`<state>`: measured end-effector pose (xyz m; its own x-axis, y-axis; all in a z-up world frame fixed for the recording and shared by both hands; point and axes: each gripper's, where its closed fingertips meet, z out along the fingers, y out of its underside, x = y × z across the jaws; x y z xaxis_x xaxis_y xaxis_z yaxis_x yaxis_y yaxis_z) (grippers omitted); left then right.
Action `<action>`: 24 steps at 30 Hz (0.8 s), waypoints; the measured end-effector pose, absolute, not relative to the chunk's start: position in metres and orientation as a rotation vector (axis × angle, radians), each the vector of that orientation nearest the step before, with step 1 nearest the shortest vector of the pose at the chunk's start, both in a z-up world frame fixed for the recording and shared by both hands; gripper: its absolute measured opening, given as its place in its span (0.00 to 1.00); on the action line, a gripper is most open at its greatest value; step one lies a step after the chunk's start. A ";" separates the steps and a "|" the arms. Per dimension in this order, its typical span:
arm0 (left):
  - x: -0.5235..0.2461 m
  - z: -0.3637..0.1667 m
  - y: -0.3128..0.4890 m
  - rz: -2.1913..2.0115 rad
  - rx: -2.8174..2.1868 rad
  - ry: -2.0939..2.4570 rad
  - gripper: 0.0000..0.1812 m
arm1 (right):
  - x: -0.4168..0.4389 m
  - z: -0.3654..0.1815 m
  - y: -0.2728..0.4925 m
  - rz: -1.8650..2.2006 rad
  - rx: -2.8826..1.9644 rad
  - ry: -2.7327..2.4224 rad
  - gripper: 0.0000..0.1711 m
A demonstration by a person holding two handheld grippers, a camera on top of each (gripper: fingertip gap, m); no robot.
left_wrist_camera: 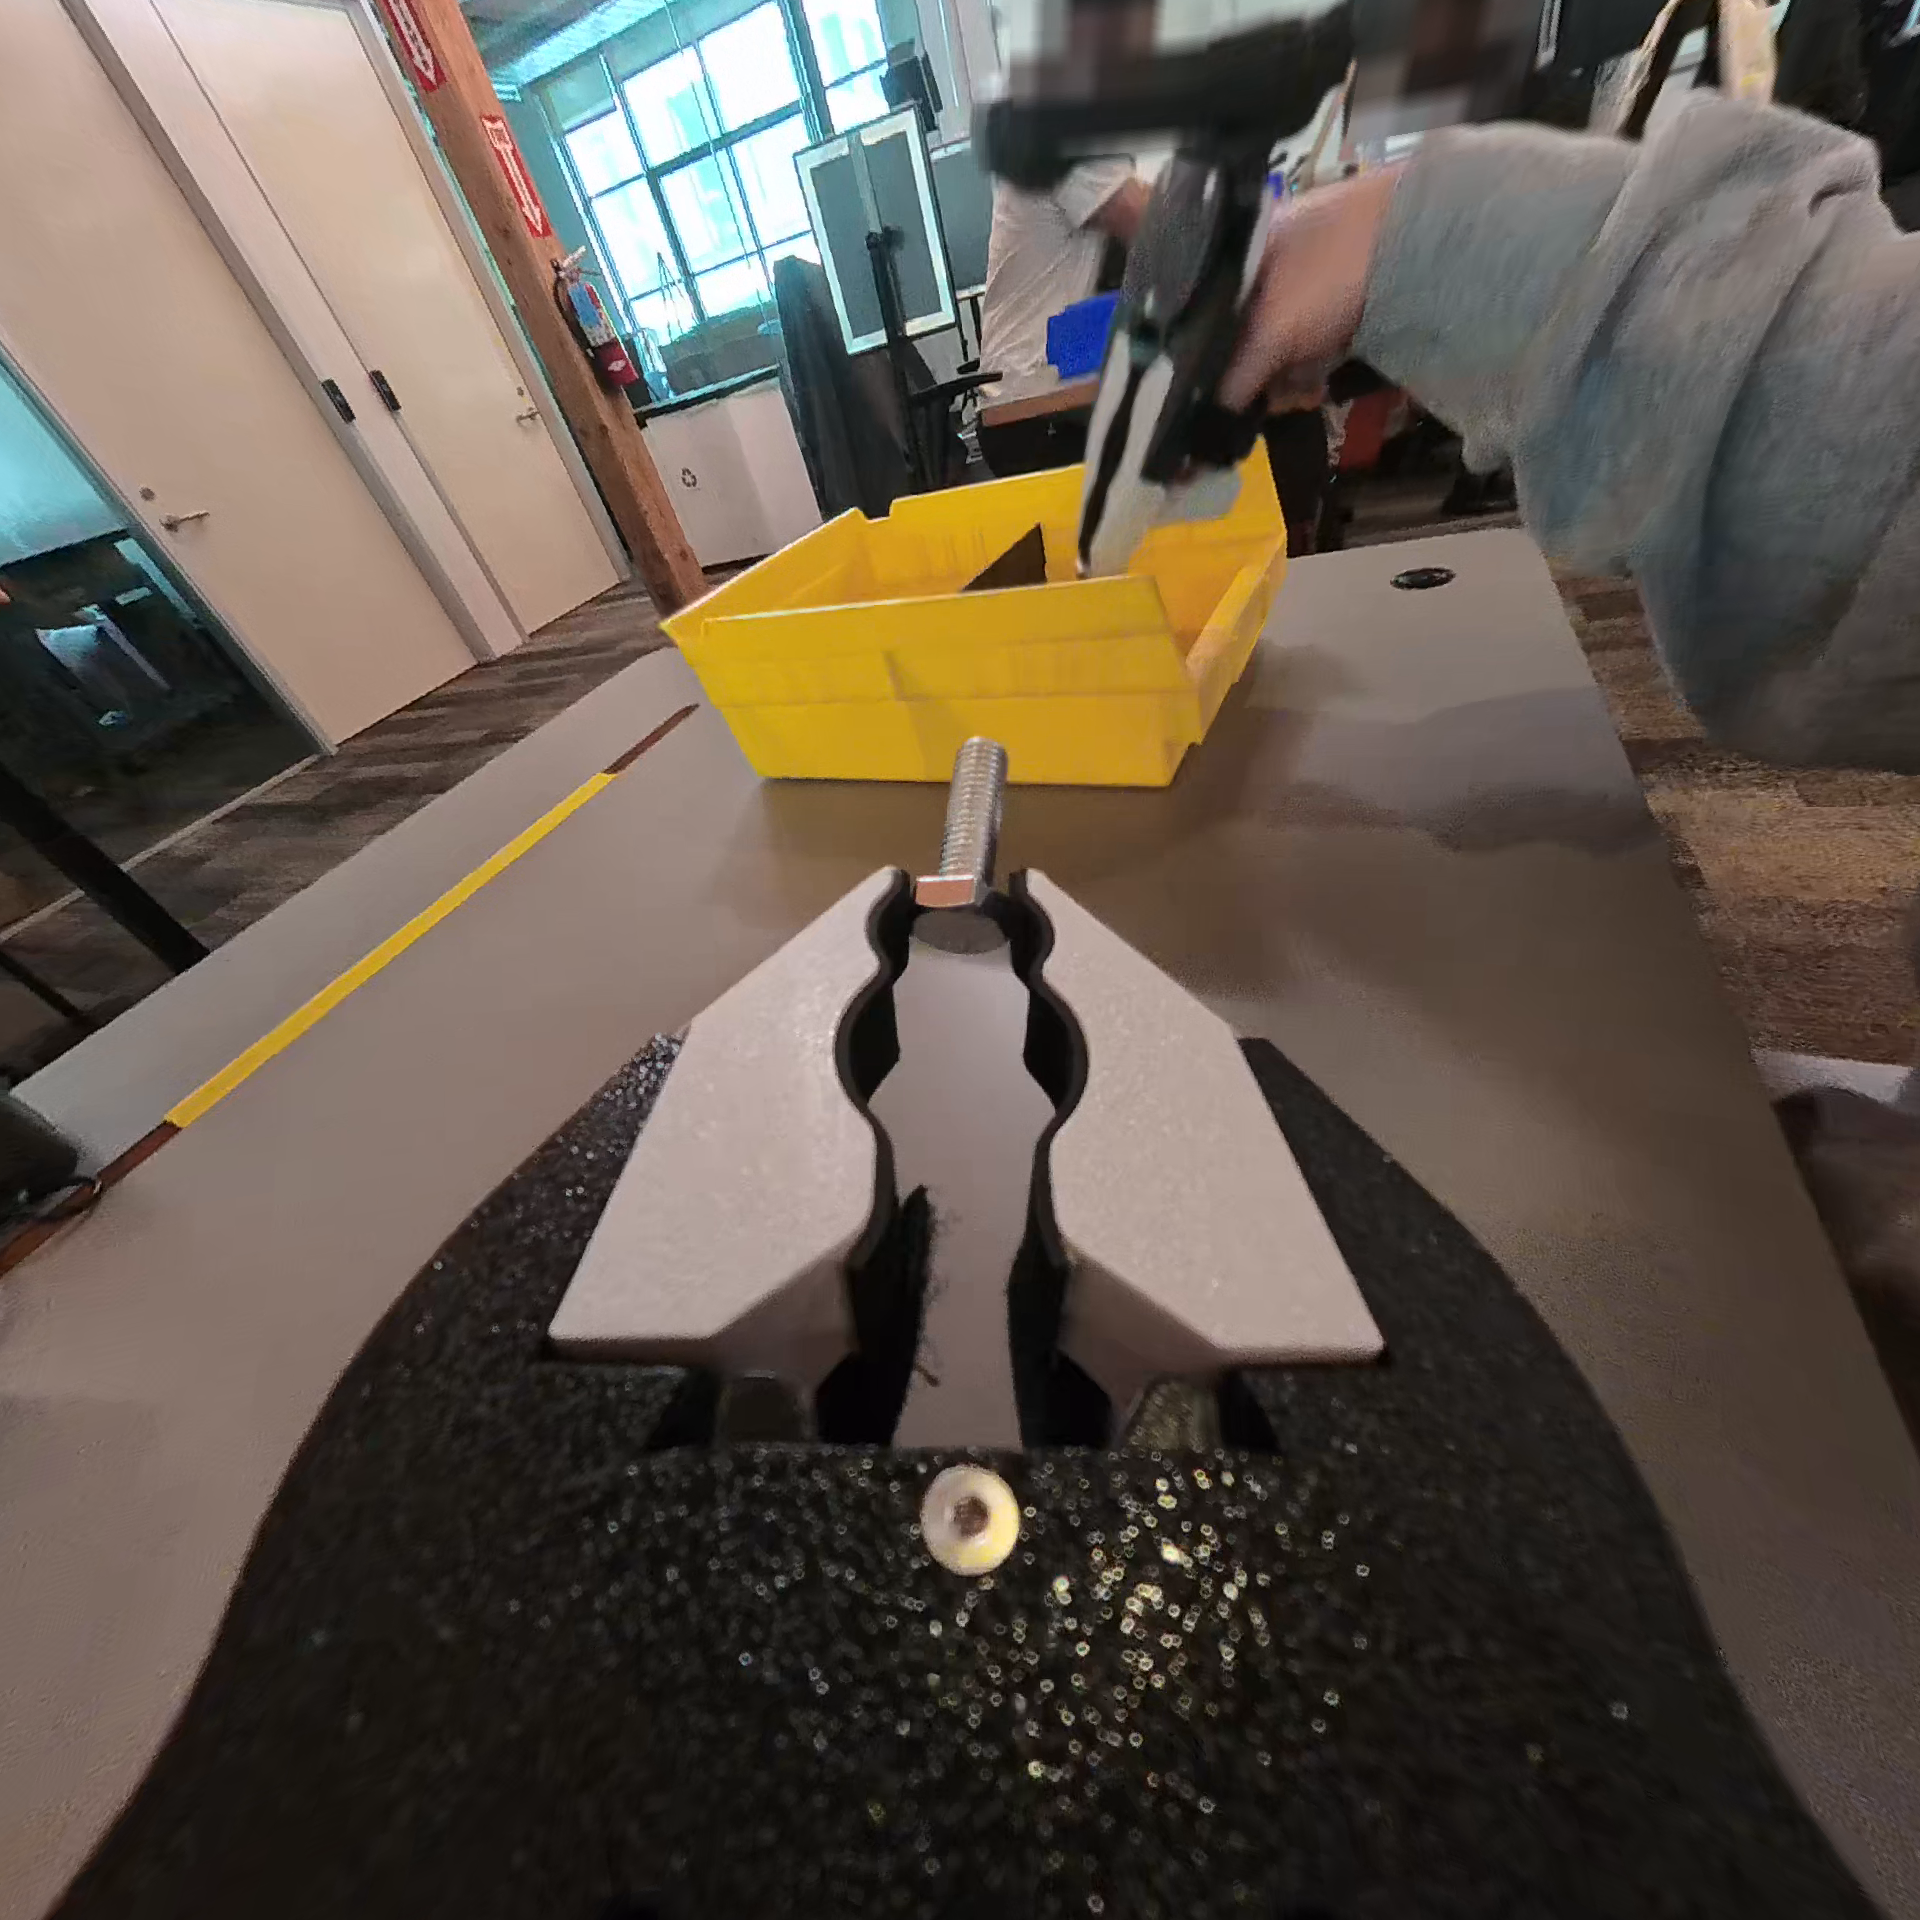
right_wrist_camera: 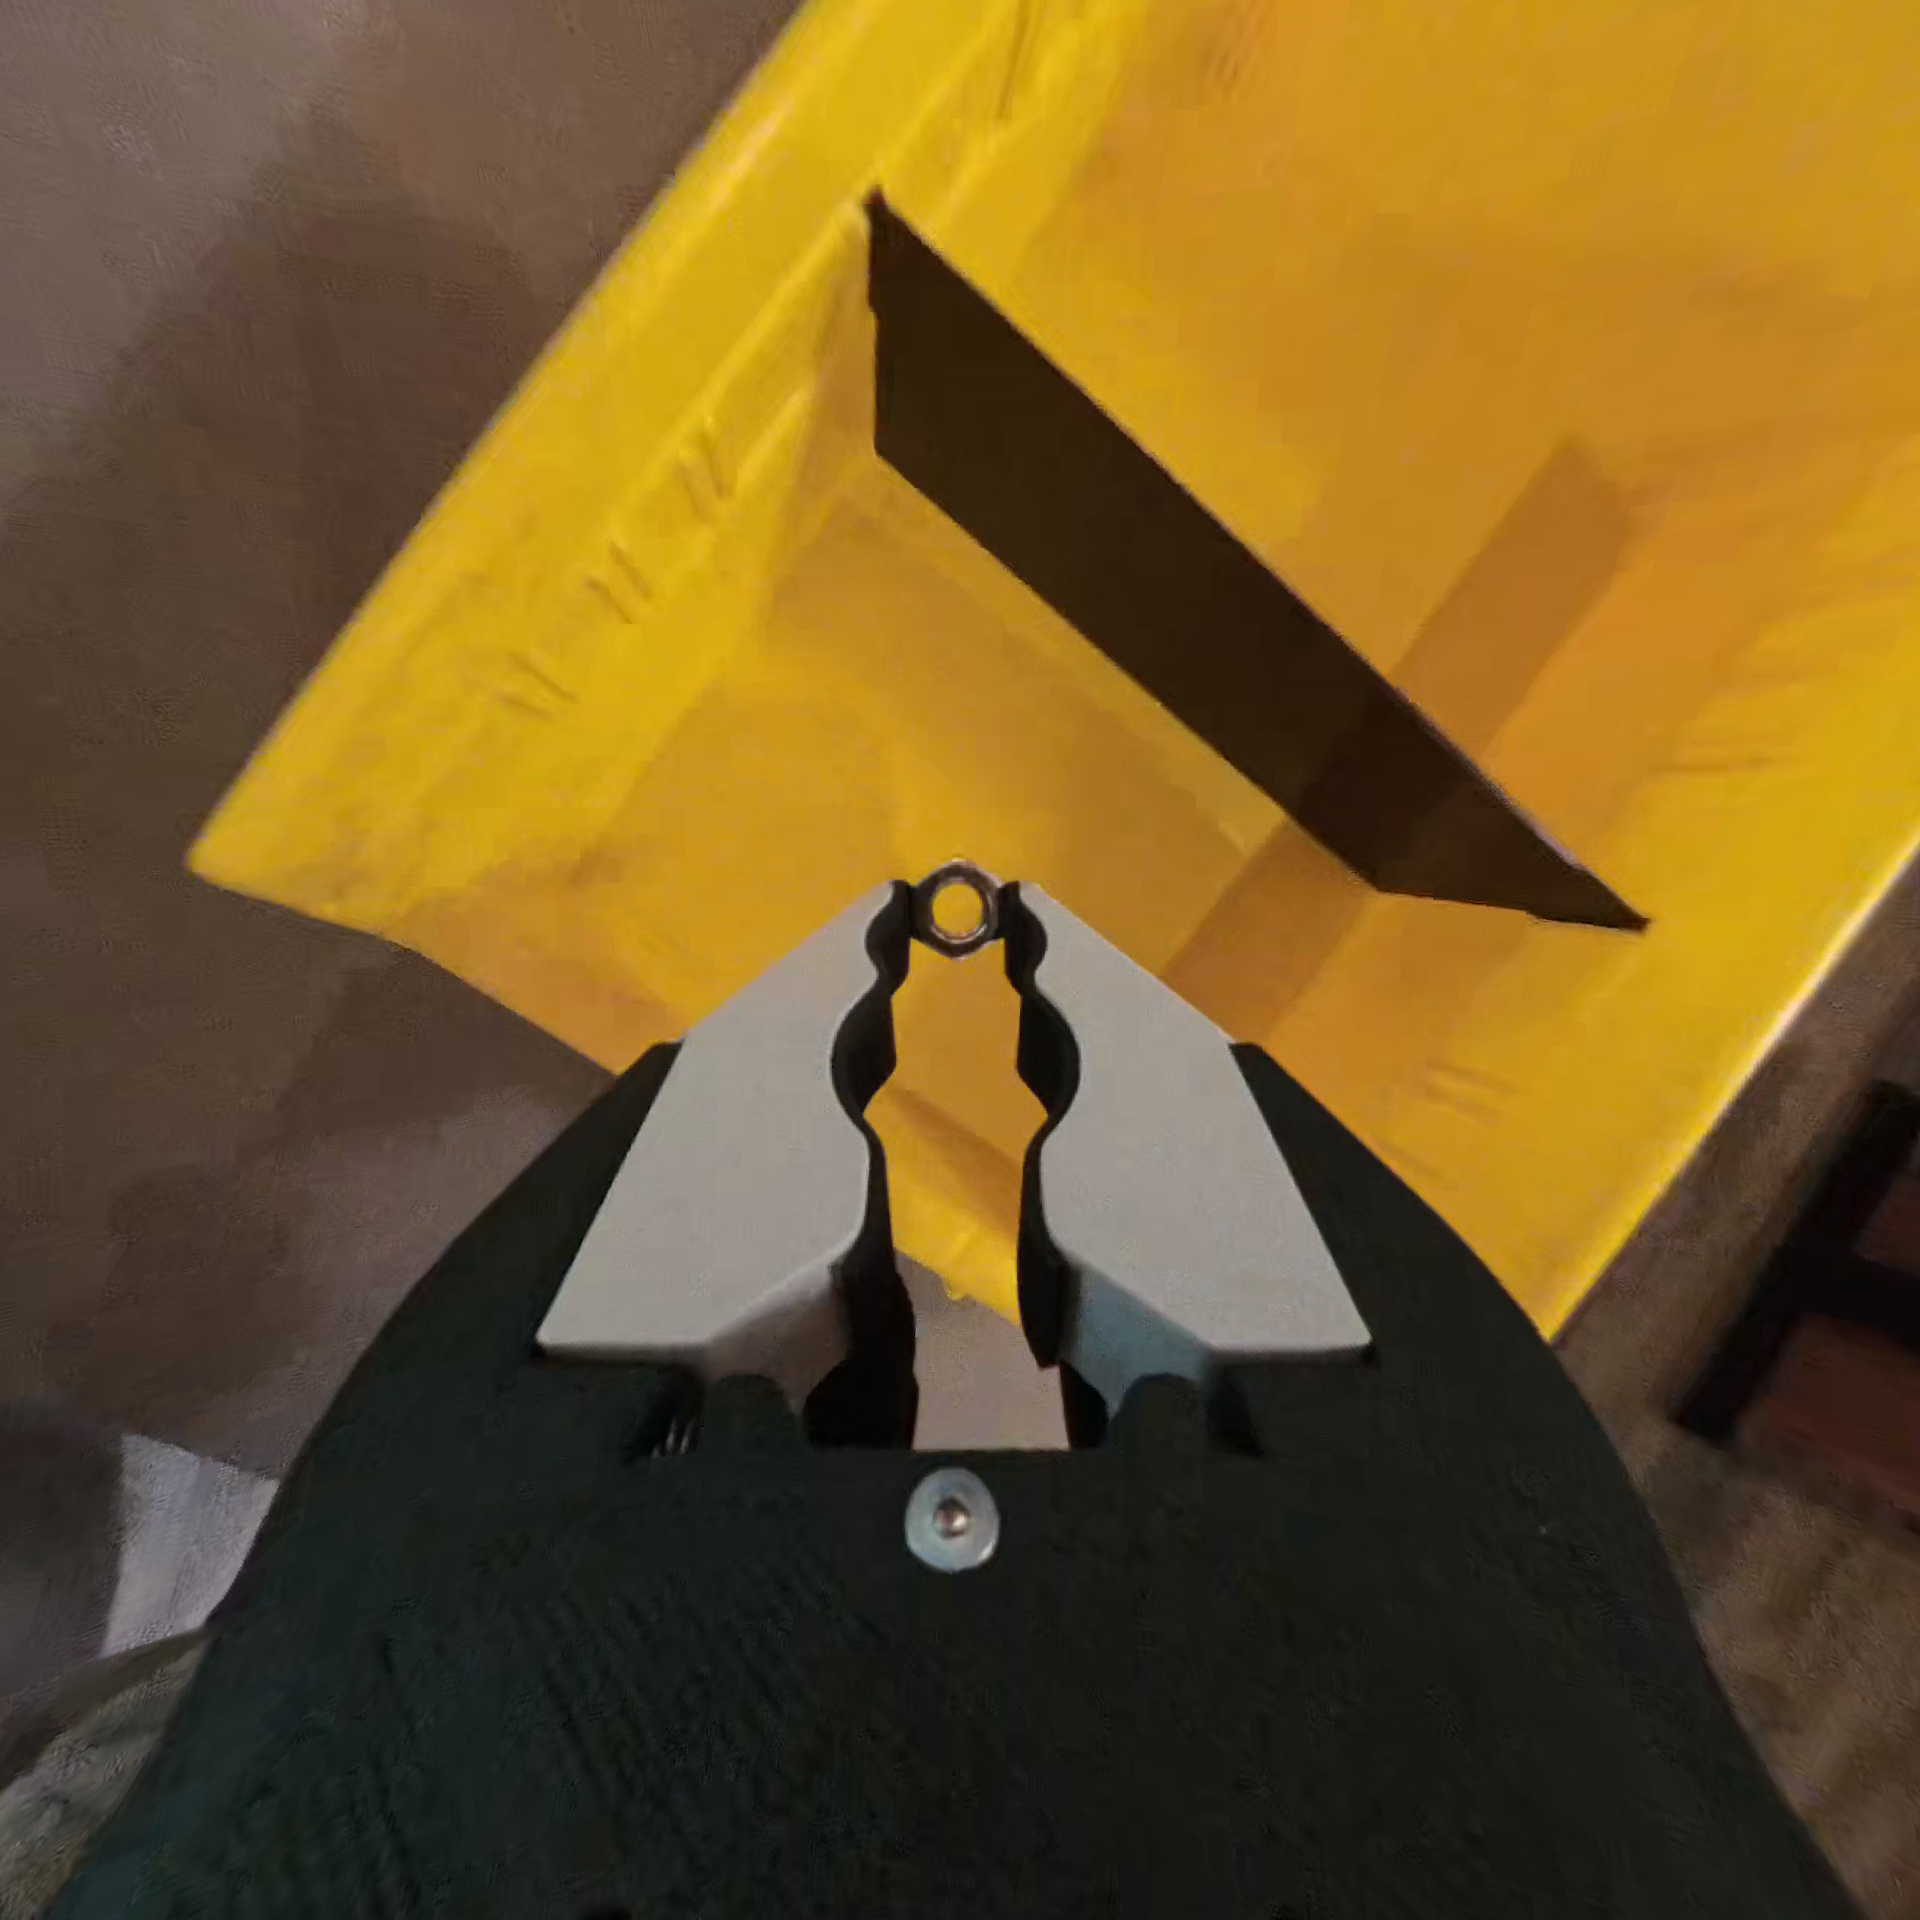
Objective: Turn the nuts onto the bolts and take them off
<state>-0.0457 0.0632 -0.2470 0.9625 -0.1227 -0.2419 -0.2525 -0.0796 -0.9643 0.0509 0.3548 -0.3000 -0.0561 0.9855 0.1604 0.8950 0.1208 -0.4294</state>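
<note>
I count one bolt (left_wrist_camera: 970, 831) gripped by my left gripper (left_wrist_camera: 964, 914), one nut (right_wrist_camera: 957, 906) pinched by my right gripper (right_wrist_camera: 957, 920); yellow bin (right_wrist_camera: 644, 665) beyond both tips.

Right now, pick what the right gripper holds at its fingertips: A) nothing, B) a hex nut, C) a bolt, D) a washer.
B: the right gripper pinches a small hex nut above the yellow bin, while the bolt sits in the left gripper.
</note>
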 end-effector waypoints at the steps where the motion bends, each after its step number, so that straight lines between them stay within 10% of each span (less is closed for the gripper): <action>1: -0.044 -0.245 0.066 0.116 -1.648 0.293 0.09 | 0.053 -0.312 0.355 0.277 -1.846 -2.032 0.10; 6: -0.042 -0.231 0.075 0.184 -1.594 0.281 0.09 | 0.048 -0.315 0.354 0.266 -1.868 -1.942 0.33; 13: -0.035 -0.188 0.084 0.237 -1.366 0.194 0.09 | -0.011 -0.160 0.145 1.616 -1.126 -1.597 0.23; 24: -0.016 -0.197 0.099 0.170 -1.419 0.246 0.11 | -0.020 -0.168 0.090 1.852 -0.985 -1.731 0.04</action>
